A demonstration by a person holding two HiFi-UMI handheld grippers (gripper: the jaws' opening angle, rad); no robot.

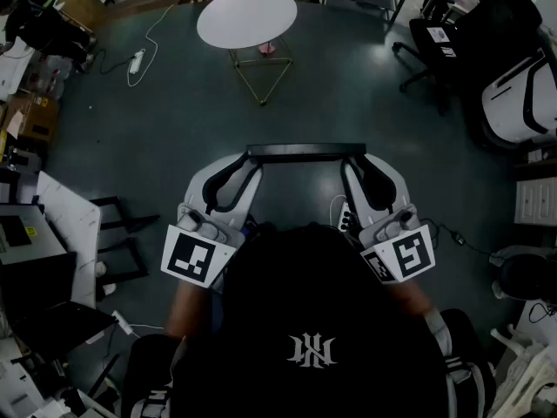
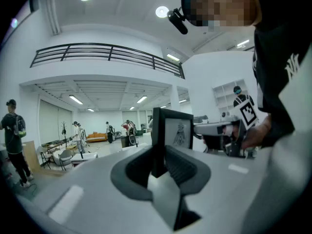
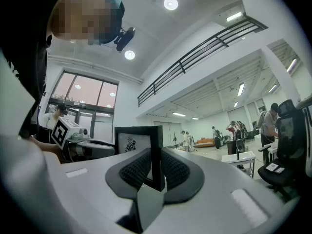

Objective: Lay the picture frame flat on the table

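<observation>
In the left gripper view, the left gripper (image 2: 158, 162) is seen clenched on the left edge of the picture frame (image 2: 173, 130), its dark ribbed fingers (image 2: 183, 167) pressed against either face of the black moulding. In the head view, at mid-picture, the picture frame (image 1: 306, 152) is shown edge-on as a dark bar, carried between the left gripper (image 1: 251, 162) and the right gripper (image 1: 355, 164) above the dark floor (image 1: 157, 120). It is held well apart from the round white worktop (image 1: 246, 16) at upper centre. A black border around a white sheet with a small dark figure is shown. In the right gripper view, the right gripper (image 3: 156, 172) is seen clamped on the right edge of the upright frame (image 3: 139, 141).
</observation>
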